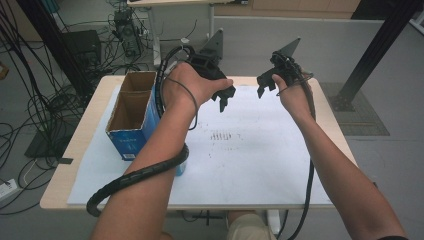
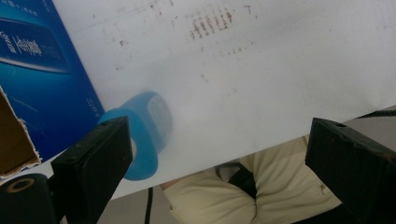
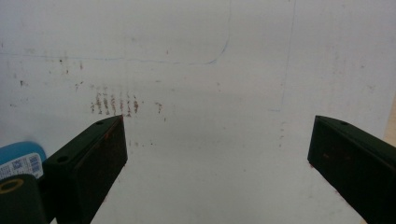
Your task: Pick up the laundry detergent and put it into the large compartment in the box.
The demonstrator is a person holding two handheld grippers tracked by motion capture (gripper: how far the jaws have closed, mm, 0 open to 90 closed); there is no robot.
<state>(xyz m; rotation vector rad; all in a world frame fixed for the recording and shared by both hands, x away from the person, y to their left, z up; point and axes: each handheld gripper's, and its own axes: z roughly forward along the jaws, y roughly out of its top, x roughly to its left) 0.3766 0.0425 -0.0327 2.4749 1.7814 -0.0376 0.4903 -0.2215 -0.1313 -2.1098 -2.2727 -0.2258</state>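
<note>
High view: both grippers hang above the white sheet [image 1: 250,150] on the table [image 1: 87,125]. The left gripper [image 1: 223,100] sits centre frame, right gripper [image 1: 265,85] beside it — both empty, jaws apart. The blue carton [image 1: 131,117], open-topped, stands left of them; the forearm hides its near corner.

Left gripper view: a blue roll [image 2: 147,133], blurred, lies beside the left jaw, part hidden behind it.

Right gripper view: the roll's edge [image 3: 21,156] peeks in at lower left, cut off.

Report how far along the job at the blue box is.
Nothing looks done yet. The left gripper and right gripper hang above the white sheet, both with jaws wide apart and holding nothing. The blue box stands open-topped at the sheet's left edge, a blue roll lying beside it, neither touched. Any gripping or moving remains ahead.
</note>
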